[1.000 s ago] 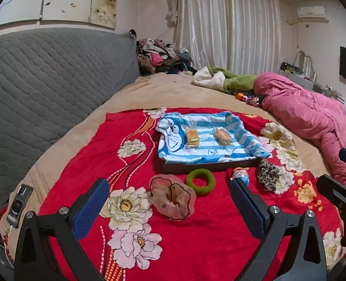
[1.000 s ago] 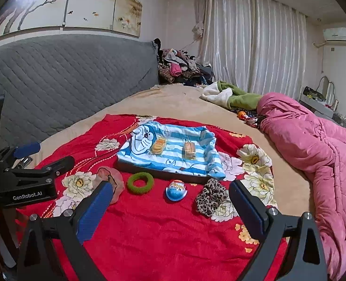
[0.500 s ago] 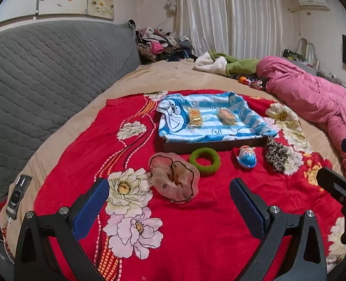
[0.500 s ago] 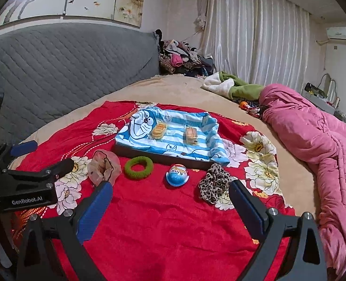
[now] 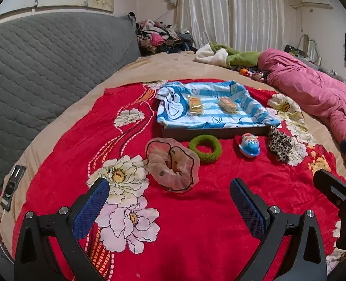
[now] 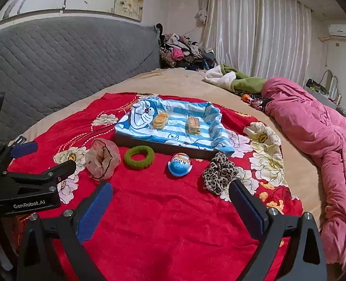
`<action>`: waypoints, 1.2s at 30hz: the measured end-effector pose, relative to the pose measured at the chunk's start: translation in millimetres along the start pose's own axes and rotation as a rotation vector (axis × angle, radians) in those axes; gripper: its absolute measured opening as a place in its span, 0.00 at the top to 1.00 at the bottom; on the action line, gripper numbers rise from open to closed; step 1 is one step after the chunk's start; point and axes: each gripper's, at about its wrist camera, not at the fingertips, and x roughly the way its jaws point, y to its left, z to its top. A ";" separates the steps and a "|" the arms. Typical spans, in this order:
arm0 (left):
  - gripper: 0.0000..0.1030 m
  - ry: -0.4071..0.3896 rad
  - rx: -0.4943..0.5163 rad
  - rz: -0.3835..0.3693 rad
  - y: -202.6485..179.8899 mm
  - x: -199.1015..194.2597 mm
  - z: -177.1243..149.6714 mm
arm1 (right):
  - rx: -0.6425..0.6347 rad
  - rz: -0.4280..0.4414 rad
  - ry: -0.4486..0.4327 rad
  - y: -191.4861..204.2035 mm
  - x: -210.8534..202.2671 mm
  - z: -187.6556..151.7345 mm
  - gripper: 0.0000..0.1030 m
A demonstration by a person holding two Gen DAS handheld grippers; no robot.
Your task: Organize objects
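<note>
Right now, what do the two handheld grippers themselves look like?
Both are the same build: black angular frames with silver screws, each carrying two fingers faced with blue textured pads. The left gripper shows this in its own view, the right gripper likewise. White "GenRobot.AI" lettering marks the left gripper's body in the right wrist view. No cables or sleeves show.

Soft, even indoor light, sharp focus.
I see strong fisheye bending and black corners; the curtain [image 6: 255, 32] glows faintly, shadows stay weak.
</note>
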 end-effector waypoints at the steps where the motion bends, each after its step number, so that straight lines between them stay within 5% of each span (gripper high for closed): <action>1: 0.01 0.002 0.001 0.003 0.1 2.1 -1.1 | -0.001 -0.001 0.002 0.2 1.8 -1.1 0.03; 36: 0.01 0.103 -0.010 -0.003 6.5 58.3 -23.5 | -0.003 -0.008 0.103 3.2 56.9 -19.9 0.03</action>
